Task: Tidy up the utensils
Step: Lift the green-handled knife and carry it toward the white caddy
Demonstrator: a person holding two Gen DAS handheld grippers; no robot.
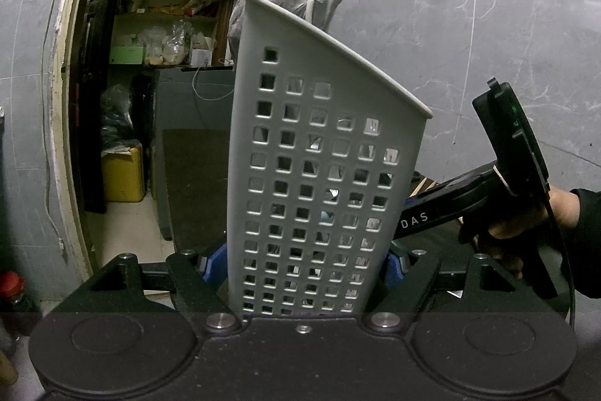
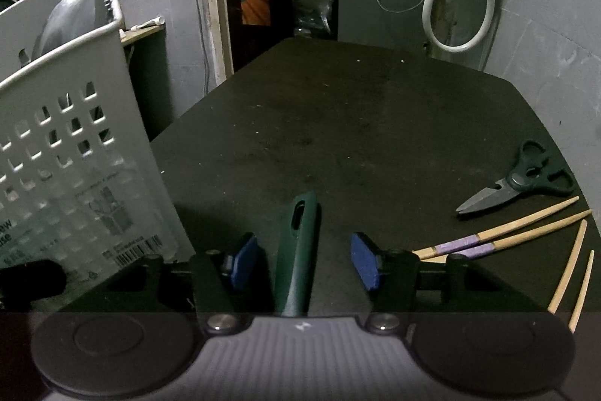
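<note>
We've got L tongs (image 1: 308, 264) clamping the holder (image 1: 319, 153), R tongs (image 2: 300, 260) open astride green handle (image 2: 298, 243), lengthwise w/ them.

The basket (image 1: 315, 175) is pale grey, pierced with rows of square holes. The tabletop (image 2: 338, 123) is black, the scissors (image 2: 526, 179) dark green-handled, the chopsticks (image 2: 499, 235) tan with purple bands, the fingers (image 2: 364, 262) blue-padded.

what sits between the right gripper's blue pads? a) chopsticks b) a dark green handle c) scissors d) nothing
b: in the right wrist view a dark green handle lies between the open right gripper pads, untouched, while the scissors and chopsticks lie off to the right on the table.
</note>
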